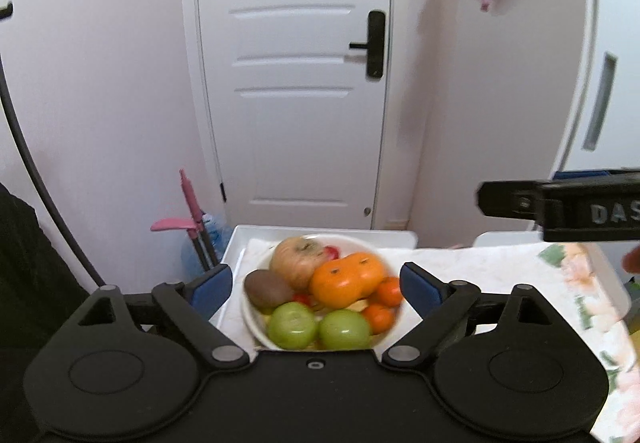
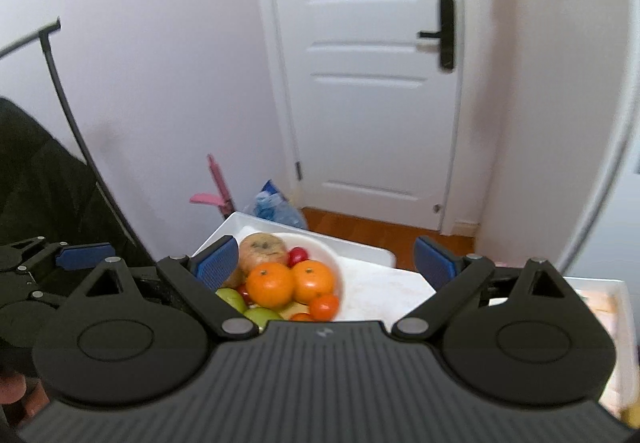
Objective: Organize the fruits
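Left claw [image 1: 316,289] wide apart and empty, white bowl [image 1: 256,327] piled with fruit

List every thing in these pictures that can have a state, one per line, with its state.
Left gripper: open, nothing held.
Right gripper: open, nothing held.
White bowl: full, heaped with fruit, standing on the table.
Door: closed.
Kiwi: whole, in the bowl.
Green apples: two, side by side in the bowl.
Water bottle: on the floor, behind the table.
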The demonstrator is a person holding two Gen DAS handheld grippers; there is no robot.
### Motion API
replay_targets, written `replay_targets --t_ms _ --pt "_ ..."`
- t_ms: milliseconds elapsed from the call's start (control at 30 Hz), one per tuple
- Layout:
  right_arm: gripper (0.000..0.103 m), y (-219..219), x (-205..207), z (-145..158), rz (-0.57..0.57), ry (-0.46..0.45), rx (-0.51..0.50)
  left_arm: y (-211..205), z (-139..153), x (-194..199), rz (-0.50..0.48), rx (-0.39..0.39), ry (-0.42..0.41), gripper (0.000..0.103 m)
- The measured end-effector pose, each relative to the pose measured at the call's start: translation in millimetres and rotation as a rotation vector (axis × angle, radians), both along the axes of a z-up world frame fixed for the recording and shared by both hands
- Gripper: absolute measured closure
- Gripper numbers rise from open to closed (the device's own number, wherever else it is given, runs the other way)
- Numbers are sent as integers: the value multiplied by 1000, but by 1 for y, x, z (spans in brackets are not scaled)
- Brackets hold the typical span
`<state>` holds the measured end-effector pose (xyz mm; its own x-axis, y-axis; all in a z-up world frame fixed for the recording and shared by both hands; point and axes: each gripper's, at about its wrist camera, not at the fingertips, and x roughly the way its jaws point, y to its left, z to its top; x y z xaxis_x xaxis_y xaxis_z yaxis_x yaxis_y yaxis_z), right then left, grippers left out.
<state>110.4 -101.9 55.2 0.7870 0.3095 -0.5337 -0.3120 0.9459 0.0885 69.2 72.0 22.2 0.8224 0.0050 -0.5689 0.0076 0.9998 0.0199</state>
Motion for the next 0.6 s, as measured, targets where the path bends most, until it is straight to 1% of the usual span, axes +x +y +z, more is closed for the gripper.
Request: replay_targets --t_ms 167,300,433,600 --pt "0 -41 -46 25 -89 -31 -18 -24 24 -27 -21 -11 -69 0" --pt "0 -67 -76 33 -168 -33 -47 -39 34 -45 -30 9 -105 0" --pt "0 -88 -100 32 -246 -34 -74 -49 37 -59 -32 15 -122 0" --pt "0 -101 -119 20 -288 4 -93 -59 30 -72 -37 29 -113 0"
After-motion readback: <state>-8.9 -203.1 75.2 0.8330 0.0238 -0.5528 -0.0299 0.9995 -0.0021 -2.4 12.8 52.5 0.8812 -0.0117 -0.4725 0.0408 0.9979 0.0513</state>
